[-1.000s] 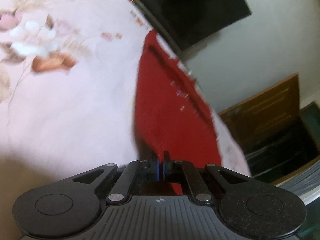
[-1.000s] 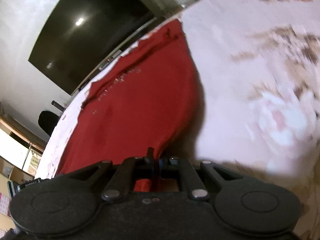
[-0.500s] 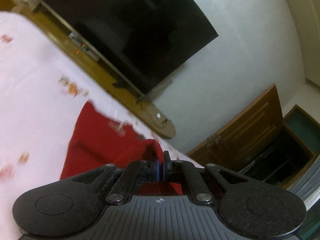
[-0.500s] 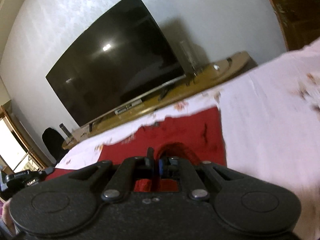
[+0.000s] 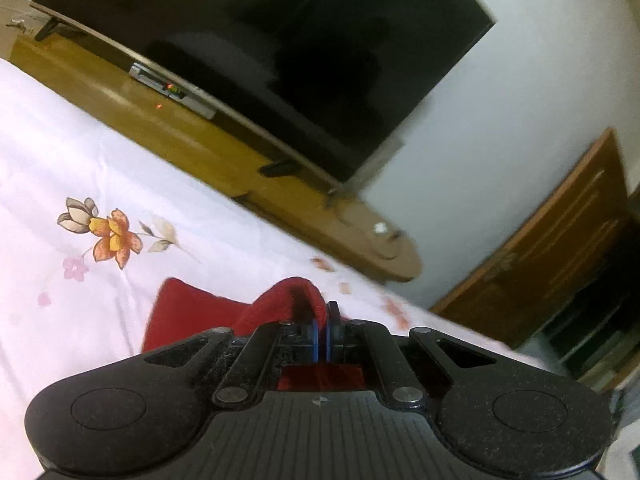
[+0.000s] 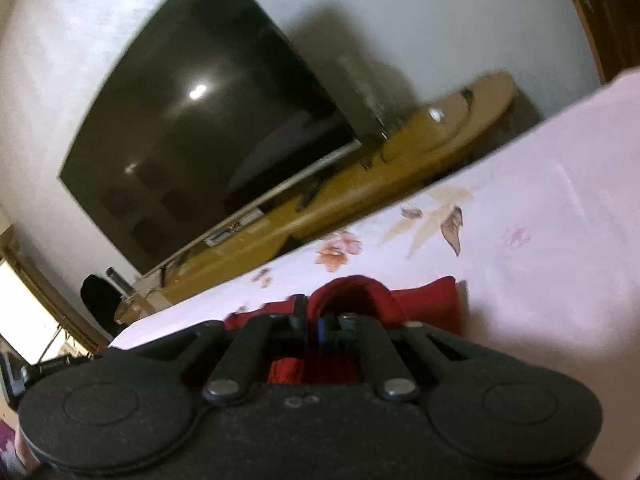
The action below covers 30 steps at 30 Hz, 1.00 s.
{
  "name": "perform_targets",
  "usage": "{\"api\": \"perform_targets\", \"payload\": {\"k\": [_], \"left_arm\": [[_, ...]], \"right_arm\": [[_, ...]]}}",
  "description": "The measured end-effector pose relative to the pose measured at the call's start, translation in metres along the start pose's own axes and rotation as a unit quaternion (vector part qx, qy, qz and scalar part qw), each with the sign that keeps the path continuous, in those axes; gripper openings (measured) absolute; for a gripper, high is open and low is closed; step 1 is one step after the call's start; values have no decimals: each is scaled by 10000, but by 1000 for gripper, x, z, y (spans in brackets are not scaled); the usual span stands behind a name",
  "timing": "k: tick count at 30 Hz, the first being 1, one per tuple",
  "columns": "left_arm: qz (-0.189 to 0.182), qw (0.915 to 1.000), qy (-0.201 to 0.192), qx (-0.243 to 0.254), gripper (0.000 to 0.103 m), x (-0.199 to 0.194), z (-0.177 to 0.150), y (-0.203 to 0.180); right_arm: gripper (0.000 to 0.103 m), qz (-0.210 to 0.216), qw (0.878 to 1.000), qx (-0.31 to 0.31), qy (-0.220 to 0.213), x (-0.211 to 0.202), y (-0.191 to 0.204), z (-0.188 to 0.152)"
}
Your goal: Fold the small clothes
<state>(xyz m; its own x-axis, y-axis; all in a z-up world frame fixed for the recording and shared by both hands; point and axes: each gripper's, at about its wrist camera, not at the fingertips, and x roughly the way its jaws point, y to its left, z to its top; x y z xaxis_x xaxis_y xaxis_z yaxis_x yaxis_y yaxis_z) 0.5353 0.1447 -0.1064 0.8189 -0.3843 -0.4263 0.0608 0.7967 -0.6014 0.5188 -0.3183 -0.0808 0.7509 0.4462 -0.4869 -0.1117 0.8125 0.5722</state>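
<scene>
Plainly pinched: red cloth (image 5: pixel 188 312) bunched between left fingers (image 5: pixel 320 334) and right fingers (image 6: pixel 318 326) alike, looping over both tips, remainder spread just ahead on floral bed (image 5: pixel 60 152).

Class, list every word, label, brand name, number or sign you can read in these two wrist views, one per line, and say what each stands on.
None can be read.
Set-top box under the television: small lit display, too blurred to read.
Left gripper body: a tiny mark, no letters legible.
Red garment and floral bedsheet: no writing visible.
</scene>
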Motion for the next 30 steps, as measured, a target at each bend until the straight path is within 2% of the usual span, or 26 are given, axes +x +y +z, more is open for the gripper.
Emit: {"api": "perform_targets", "payload": {"k": [2, 3, 4, 5, 6, 8, 9, 11, 15, 17, 18, 20, 22, 24, 26, 29, 30], "left_arm": [[268, 9996, -71, -36, 4, 17, -5, 9], [352, 9993, -75, -38, 4, 22, -8, 11], [385, 9992, -100, -29, 4, 25, -12, 11], [396, 9991, -159, 28, 16, 25, -17, 11], [405, 9988, -258, 125, 47, 24, -22, 9], [627, 9957, -618, 273, 86, 19, -28, 5], [616, 9949, -754, 262, 86, 16, -28, 5], [569, 9953, -754, 214, 86, 16, -26, 7], [966, 9942, -289, 364, 86, 31, -23, 3], [1136, 9922, -196, 466, 86, 34, -24, 1], [1207, 9909, -184, 570, 86, 34, -24, -2], [1306, 9879, -321, 774, 86, 25, -25, -15], [1106, 9853, -594, 1156, 86, 13, -30, -39], [766, 9826, -622, 1572, 86, 15, -38, -70], [517, 9769, -328, 2046, 86, 35, -48, -101], [465, 9680, 194, 2457, 86, 66, -58, -123], [617, 9634, 428, 2574, 86, 76, -60, -123]], "right_arm": [[14, -41, 9997, 190, 168, 30, -13, 1], [28, -205, 9996, 178, 110, 39, -18, -1], [50, -364, 9992, 158, -11, 41, -21, -3], [62, -548, 9982, 141, -190, 39, -23, -4], [69, -657, 9969, 69, -438, 33, -25, -7], [67, -625, 9969, 86, -479, 26, -31, -12], [65, -609, 9971, 116, -450, 25, -35, -15], [62, -618, 9972, 78, -410, 25, -36, -19], [62, -590, 9971, -126, -455, 23, -29, -23], [61, -822, 9944, -166, -648, 20, -25, -21], [62, -1089, 9906, -119, -816, 16, -26, -19], [57, -1284, 9863, -57, -1030, 6, -22, -12], [55, -1131, 9867, -503, -1054, 0, 1, -9], [56, -719, 9850, -1300, -873, -2, 35, -15], [56, -462, 9822, -1782, -380, 15, 61, -21], [52, -599, 9735, -2185, 311, 53, 88, -35], [51, -673, 9714, -2230, 453, 64, 90, -40]]}}
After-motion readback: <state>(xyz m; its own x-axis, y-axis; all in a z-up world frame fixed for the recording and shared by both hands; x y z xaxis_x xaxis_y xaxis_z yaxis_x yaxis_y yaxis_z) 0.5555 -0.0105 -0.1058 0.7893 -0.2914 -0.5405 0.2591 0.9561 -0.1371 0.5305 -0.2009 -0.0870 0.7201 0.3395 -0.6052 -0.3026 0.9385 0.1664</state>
